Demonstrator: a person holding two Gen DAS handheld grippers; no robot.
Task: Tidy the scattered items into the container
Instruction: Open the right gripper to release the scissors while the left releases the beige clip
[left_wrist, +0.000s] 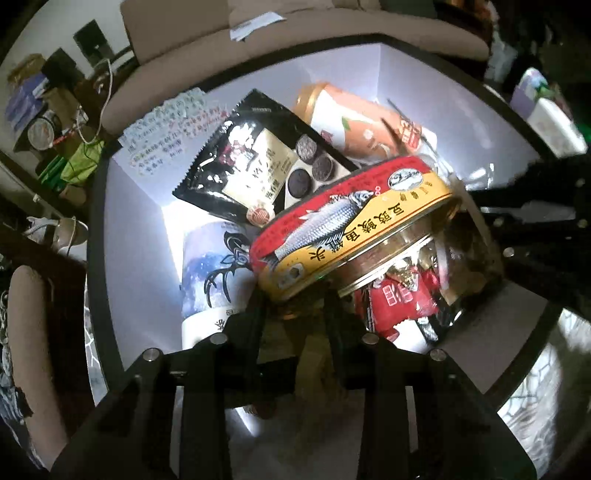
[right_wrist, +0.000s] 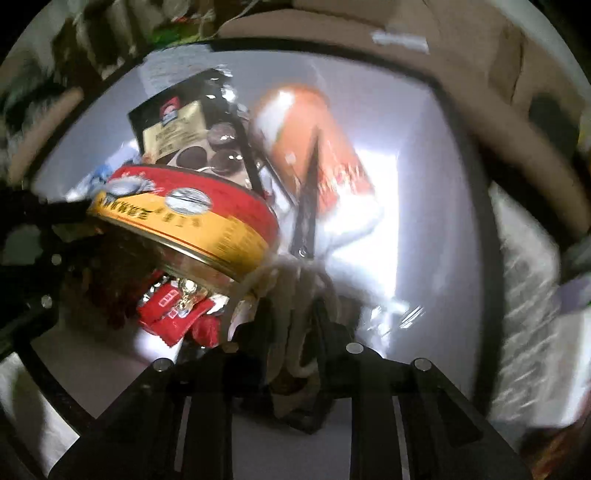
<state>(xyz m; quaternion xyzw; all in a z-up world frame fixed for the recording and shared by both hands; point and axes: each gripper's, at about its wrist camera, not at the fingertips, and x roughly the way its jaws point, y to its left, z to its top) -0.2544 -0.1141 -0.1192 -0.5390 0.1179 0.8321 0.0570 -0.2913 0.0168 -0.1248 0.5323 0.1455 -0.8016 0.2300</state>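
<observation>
A white box with a black rim (left_wrist: 140, 236) holds several items. My left gripper (left_wrist: 295, 306) is shut on a red and yellow fish tin (left_wrist: 347, 218), held tilted over the box. The tin also shows in the right wrist view (right_wrist: 192, 218). Beneath it lie a black cookie packet (left_wrist: 258, 162), an orange can (left_wrist: 354, 118), a white deer-print pack (left_wrist: 218, 273) and red candy wrappers (left_wrist: 399, 299). My right gripper (right_wrist: 295, 314) is shut on a bundle of pale cloth or rope (right_wrist: 291, 291) above the box, beside the tin.
A beige sofa (left_wrist: 295, 40) stands behind the box. Cluttered shelves and cables (left_wrist: 55, 122) are at the left. A reflective patterned tabletop (left_wrist: 532, 391) surrounds the box. White packaged goods (right_wrist: 535, 314) sit to the right of the box.
</observation>
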